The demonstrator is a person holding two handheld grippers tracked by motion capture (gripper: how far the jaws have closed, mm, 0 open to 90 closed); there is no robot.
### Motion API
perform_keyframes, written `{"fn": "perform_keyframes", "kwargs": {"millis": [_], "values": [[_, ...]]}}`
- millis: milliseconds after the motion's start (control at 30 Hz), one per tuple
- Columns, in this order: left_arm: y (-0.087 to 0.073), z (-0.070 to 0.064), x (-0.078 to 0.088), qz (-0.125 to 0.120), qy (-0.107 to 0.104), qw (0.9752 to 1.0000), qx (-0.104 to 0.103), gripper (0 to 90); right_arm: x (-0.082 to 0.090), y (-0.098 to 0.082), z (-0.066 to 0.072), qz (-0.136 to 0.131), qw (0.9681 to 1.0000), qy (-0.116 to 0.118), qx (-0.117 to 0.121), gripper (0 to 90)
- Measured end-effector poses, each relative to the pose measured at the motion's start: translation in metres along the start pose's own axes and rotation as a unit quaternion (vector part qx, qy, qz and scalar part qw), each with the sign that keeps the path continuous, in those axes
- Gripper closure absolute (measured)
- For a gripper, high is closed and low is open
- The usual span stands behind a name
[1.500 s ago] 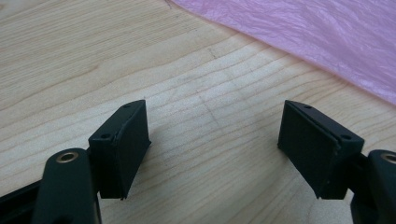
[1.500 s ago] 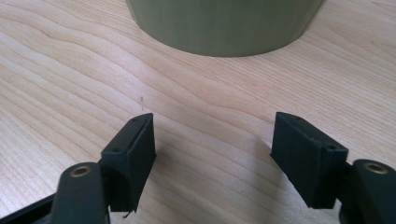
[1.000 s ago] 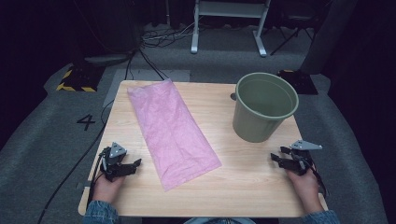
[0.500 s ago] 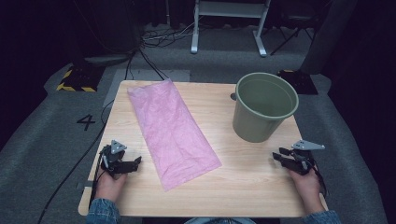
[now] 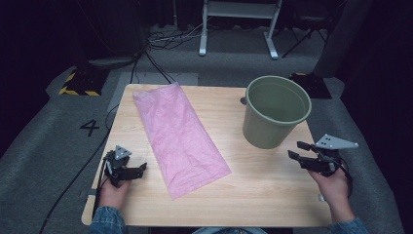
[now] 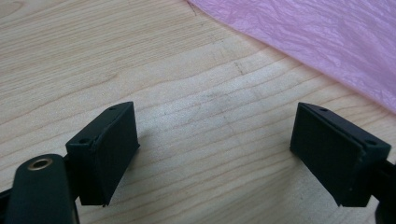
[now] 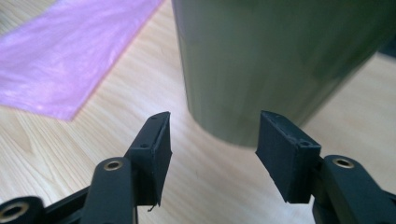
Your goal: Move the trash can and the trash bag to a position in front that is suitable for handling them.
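Observation:
A pink plastic bag (image 5: 178, 134) lies flat and slanted across the wooden table (image 5: 263, 195); its edge (image 6: 327, 42) shows in the left gripper view. An olive-green bucket (image 5: 275, 114) stands upright at the far right. My left gripper (image 5: 142, 168) rests low at the front left, just left of the bag. Its jaws have just been opening and stand open (image 6: 215, 144) over bare wood. My right gripper (image 5: 297, 149) hovers at the front right and points at the bucket's wall (image 7: 280, 60). Its jaws have just been opening, with nothing between them (image 7: 212, 144).
Grey carpet surrounds the table, with a cable (image 5: 73, 180) trailing off the left edge. A white metal stand (image 5: 238, 24) and more cables lie behind the table. Bare wood stretches between the bag and my right hand (image 5: 336, 190).
My right gripper has lifted off the table and now sits higher, near the bucket's base. The left hand, the bag and the bucket have kept their places.

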State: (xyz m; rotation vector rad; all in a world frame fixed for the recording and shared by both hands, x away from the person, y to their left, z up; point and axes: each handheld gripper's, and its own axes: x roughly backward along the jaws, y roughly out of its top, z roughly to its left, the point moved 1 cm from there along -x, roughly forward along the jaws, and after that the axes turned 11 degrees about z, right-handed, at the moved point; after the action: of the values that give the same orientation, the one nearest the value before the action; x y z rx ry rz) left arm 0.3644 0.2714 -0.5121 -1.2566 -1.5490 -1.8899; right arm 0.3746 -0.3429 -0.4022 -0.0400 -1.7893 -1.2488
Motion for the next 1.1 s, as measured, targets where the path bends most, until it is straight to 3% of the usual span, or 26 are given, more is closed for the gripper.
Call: {"fn": "perform_keyframes", "kwargs": {"millis": [100, 133, 300, 433, 733, 933, 1033, 1100], "values": [[0.0, 0.0, 0.0, 0.0, 0.0, 1.0, 0.0, 14.8, 0.008, 0.01, 0.001, -0.008, 0.9999, 0.0, 0.01, 44.3], [0.0, 0.0, 0.0, 0.0, 0.002, 1.0, 0.002, 14.8, 0.016, 0.024, 0.002, -0.02, 0.9997, 0.008, 0.013, 43.4], [0.0, -0.001, 0.0, 0.0, 0.003, 1.0, 0.004, 14.7, 0.029, 0.053, 0.006, -0.043, 0.9986, 0.012, 0.028, 42.7], [0.0, -0.001, 0.0, 0.0, 0.003, 1.0, 0.004, 14.8, 0.031, 0.07, 0.011, -0.057, 0.9973, 0.011, 0.045, 42.4], [0.0, -0.001, 0.0, 0.0, 0.003, 1.0, 0.004, 14.7, 0.007, 0.107, 0.016, -0.039, 0.9976, 0.02, 0.053, 41.9], [0.0, -0.001, 0.0, 0.0, 0.003, 1.0, 0.004, 14.8, -0.015, 0.119, 0.021, -0.014, 0.9977, 0.023, 0.062, 42.4], [0.0, -0.001, 0.0, 0.0, 0.003, 1.0, 0.004, 14.8, -0.025, 0.122, 0.02, 0.002, 0.9977, 0.026, 0.063, 47.0], [0.0, -0.001, 0.0, 0.0, 0.003, 1.0, 0.004, 14.7, -0.029, 0.122, 0.018, 0.006, 0.9981, 0.036, 0.049, 53.6]]}}
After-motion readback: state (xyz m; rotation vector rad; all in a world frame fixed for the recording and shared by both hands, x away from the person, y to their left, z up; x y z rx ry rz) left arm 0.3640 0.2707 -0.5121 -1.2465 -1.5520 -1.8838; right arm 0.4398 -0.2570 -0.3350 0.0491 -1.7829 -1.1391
